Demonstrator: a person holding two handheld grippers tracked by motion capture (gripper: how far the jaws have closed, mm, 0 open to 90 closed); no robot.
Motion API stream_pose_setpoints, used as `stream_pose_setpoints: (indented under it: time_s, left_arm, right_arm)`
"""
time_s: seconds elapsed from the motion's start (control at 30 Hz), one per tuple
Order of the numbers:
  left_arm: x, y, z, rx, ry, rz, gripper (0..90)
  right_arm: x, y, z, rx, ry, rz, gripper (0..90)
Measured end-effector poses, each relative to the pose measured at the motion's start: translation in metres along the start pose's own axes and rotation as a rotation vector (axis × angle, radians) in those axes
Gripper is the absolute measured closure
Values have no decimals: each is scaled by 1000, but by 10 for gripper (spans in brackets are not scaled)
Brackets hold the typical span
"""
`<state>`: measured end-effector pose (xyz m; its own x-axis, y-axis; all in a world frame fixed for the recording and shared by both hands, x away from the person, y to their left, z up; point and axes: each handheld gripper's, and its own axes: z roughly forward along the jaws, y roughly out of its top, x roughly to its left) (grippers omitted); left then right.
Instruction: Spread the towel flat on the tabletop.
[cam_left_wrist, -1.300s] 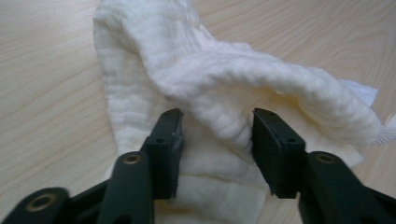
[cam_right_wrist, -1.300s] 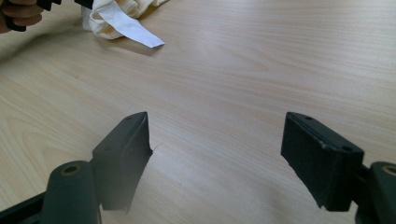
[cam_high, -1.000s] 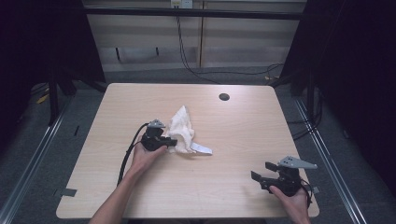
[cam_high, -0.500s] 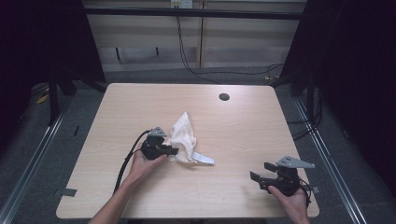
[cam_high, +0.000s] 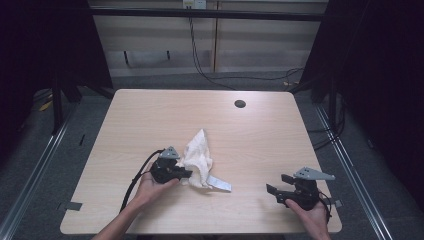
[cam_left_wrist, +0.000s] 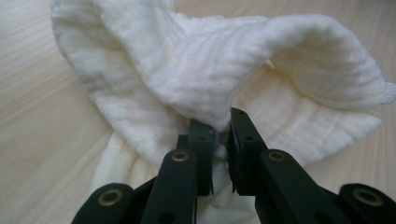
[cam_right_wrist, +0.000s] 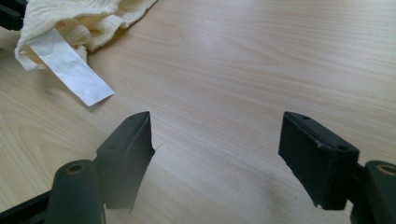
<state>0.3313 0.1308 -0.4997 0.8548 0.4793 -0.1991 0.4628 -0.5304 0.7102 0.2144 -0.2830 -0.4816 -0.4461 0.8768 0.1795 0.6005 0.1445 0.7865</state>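
Observation:
A crumpled white cloth (cam_high: 199, 159) with a long white label (cam_high: 220, 183) lies near the middle of the wooden table (cam_high: 260, 145). My left gripper (cam_high: 186, 173) is shut on a fold of the cloth (cam_left_wrist: 201, 79), which bunches over its pinching jaws (cam_left_wrist: 222, 133). The cloth drapes away from the grip, one corner pointing toward the far side. My right gripper (cam_high: 276, 186) rests near the table's front right, open, with bare wood between its fingers (cam_right_wrist: 215, 140). The cloth (cam_right_wrist: 88, 18) and its label (cam_right_wrist: 72, 67) lie off at the upper left in the right gripper view.
A round dark hole (cam_high: 240, 104) sits in the table near its far edge. Cables (cam_high: 200, 55) hang behind the table, and metal rails (cam_high: 35, 165) run along both sides on the floor. Bare wood lies between the cloth and the right gripper.
My left gripper has dragged the cloth toward the near edge and slightly right, stretching it out. The right gripper has stayed put.

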Motion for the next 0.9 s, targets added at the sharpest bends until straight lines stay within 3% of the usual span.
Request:
stream_pose_setpoints:
  time_s: [0.1,0.23,0.4,0.53,0.63,0.73,0.83,0.9]
  left_arm:
    - [-5,-2,-2,17,-11,20,814]
    - [-11,-5,-2,8,-25,9,814]
    - [-23,-4,1,20,-44,48,815]
    - [-27,-1,2,23,-49,64,804]
    - [-25,0,-3,2,-52,40,694]
    - [-25,4,-16,-27,-27,35,559]
    - [-25,7,-35,-82,-12,29,499]
    - [-28,11,-47,-118,25,44,487]
  right_arm:
    - [1,0,1,8,2,-6,258]
    - [2,1,2,9,2,-9,258]
    - [3,1,3,11,3,-15,264]
    - [5,2,4,12,17,-21,317]
    - [8,2,4,10,32,-31,359]
    - [11,4,3,5,44,-39,366]
    - [14,9,3,-2,74,-58,397]
    - [18,13,4,-1,95,-75,420]
